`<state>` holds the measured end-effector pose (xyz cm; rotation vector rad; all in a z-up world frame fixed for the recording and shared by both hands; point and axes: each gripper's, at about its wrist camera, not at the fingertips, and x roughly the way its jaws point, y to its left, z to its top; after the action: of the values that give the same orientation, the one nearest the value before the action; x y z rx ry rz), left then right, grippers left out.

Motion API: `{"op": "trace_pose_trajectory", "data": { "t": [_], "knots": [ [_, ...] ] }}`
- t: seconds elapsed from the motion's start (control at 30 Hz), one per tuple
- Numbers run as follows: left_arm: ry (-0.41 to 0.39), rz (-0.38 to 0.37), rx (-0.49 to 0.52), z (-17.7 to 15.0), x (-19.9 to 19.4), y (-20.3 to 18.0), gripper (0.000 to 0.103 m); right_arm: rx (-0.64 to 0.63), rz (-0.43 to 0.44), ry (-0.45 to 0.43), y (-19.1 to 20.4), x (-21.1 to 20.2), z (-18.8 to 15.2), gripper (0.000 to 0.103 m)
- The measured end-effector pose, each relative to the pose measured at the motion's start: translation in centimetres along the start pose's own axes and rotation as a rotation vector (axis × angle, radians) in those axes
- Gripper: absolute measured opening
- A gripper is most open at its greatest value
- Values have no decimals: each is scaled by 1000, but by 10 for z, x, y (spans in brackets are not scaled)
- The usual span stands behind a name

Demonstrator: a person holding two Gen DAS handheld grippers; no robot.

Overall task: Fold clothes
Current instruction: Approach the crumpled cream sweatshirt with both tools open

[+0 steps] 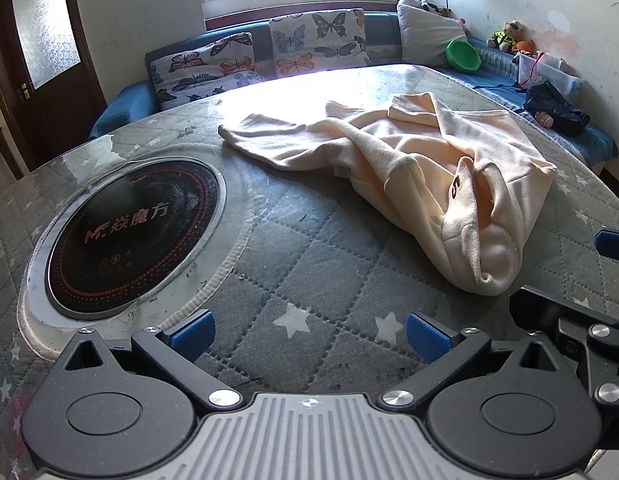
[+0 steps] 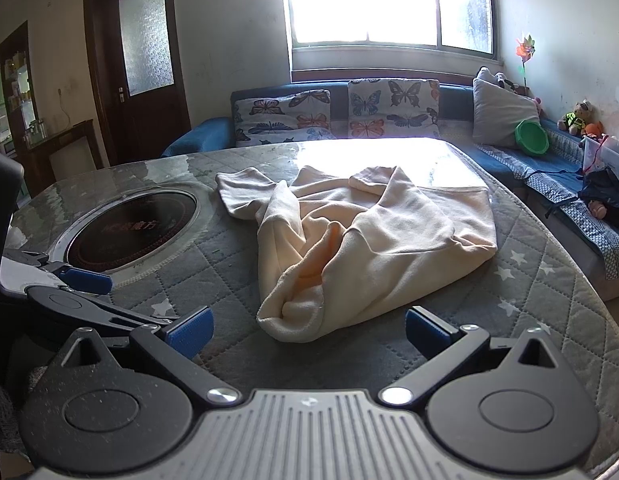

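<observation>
A cream hoodie [image 1: 429, 168] lies crumpled on the quilted table cover [image 1: 309, 248], its hood end nearest me and one sleeve stretched off to the left. The right wrist view has the same hoodie [image 2: 369, 240] straight ahead. My left gripper [image 1: 309, 334] hovers open over bare cover, short of the hoodie and left of its hood. My right gripper [image 2: 309, 328] is open too, its blue pads [image 2: 189, 330] just short of the hood's rolled edge, touching nothing. The right gripper's arm [image 1: 569, 328] shows at the left view's right edge, and the left gripper [image 2: 97, 292] at the right view's left edge.
A round black induction cooktop [image 1: 129, 236] is set into the table at the left. A blue sofa [image 2: 541, 168] with butterfly cushions [image 1: 309, 40] wraps the far and right sides, holding a green bowl [image 1: 463, 54], toys and a dark bag [image 1: 557, 110]. A dark door [image 2: 137, 60] stands far left.
</observation>
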<state>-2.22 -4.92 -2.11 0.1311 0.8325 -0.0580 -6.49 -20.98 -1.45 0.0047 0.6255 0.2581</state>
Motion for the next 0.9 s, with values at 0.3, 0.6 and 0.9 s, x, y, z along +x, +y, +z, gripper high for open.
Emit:
{"op": "trace_pose_trajectory", "data": {
  "t": [0.3, 0.6, 0.9],
  "knots": [
    [7, -2, 3, 1, 4, 0, 103, 12, 1, 12, -2, 5, 0, 103],
    [13, -5, 7, 5, 8, 0, 103, 16, 0, 22, -3, 10, 2, 103],
    [15, -9, 9, 12, 13, 2, 103, 15, 1, 24, -5, 16, 7, 103]
  ]
}}
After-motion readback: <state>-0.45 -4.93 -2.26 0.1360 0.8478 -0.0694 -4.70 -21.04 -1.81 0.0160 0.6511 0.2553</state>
